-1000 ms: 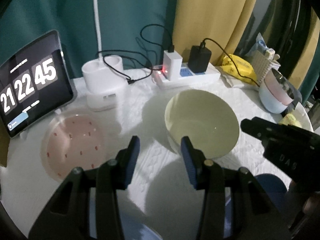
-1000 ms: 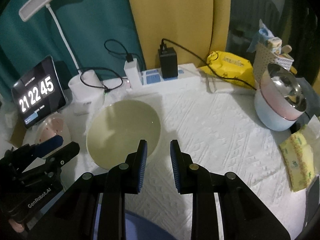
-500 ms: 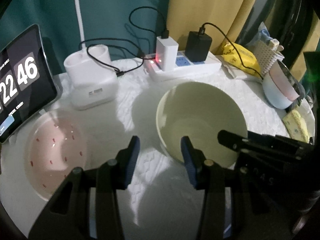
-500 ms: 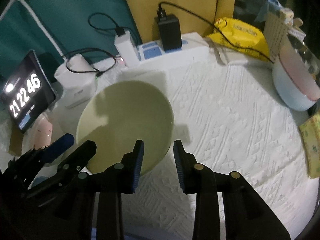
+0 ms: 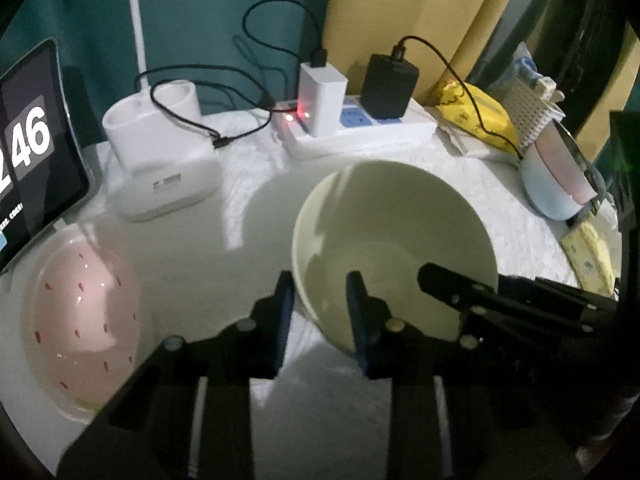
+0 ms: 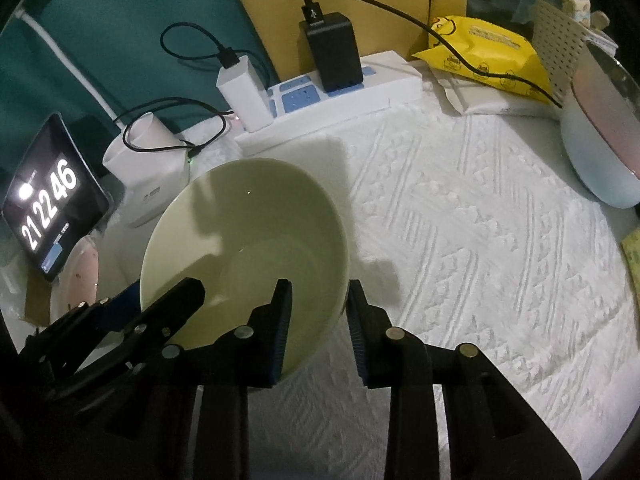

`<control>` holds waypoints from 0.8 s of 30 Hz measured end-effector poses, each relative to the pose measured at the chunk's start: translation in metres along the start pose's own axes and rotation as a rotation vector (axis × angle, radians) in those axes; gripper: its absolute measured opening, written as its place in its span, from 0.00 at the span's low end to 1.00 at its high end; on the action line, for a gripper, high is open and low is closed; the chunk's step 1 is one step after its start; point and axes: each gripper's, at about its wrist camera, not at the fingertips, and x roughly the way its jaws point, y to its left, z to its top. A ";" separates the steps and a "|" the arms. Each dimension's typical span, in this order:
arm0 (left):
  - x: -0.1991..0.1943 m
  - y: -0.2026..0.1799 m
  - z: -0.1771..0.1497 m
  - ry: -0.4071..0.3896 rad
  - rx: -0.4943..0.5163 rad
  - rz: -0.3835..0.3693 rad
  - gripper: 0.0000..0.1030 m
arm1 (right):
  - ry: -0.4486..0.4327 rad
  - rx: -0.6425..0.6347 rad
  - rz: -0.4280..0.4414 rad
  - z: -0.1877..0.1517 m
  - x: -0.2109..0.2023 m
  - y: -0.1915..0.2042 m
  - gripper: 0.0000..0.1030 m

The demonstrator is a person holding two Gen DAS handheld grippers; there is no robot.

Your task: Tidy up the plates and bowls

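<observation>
In your left wrist view, your left gripper straddles the near left rim of the pale green bowl standing on the white textured table cloth, one finger outside and one inside; its jaws are closing, and you cannot tell whether the pads press the wall, while a pink speckled bowl sits apart at the left. In your right wrist view, your right gripper straddles the bowl's near right rim the same way, jaws closing, contact unclear, with stacked bowls far right.
</observation>
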 end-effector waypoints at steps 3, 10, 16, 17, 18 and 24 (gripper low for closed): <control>0.000 0.001 -0.001 -0.015 0.004 -0.014 0.26 | -0.009 -0.014 -0.017 -0.001 0.000 0.002 0.28; 0.000 0.001 -0.004 -0.021 0.002 -0.020 0.26 | -0.047 -0.046 -0.047 -0.005 -0.005 0.006 0.27; -0.013 -0.002 -0.005 -0.063 0.013 -0.006 0.25 | -0.083 -0.056 -0.037 -0.007 -0.015 0.007 0.27; -0.017 -0.002 -0.005 -0.070 0.014 -0.006 0.25 | -0.090 -0.058 -0.036 -0.008 -0.018 0.007 0.27; -0.019 -0.003 -0.006 -0.076 0.017 -0.004 0.25 | -0.098 -0.060 -0.037 -0.008 -0.021 0.008 0.27; -0.034 -0.004 -0.005 -0.110 0.020 0.001 0.25 | -0.140 -0.071 -0.036 -0.010 -0.038 0.014 0.27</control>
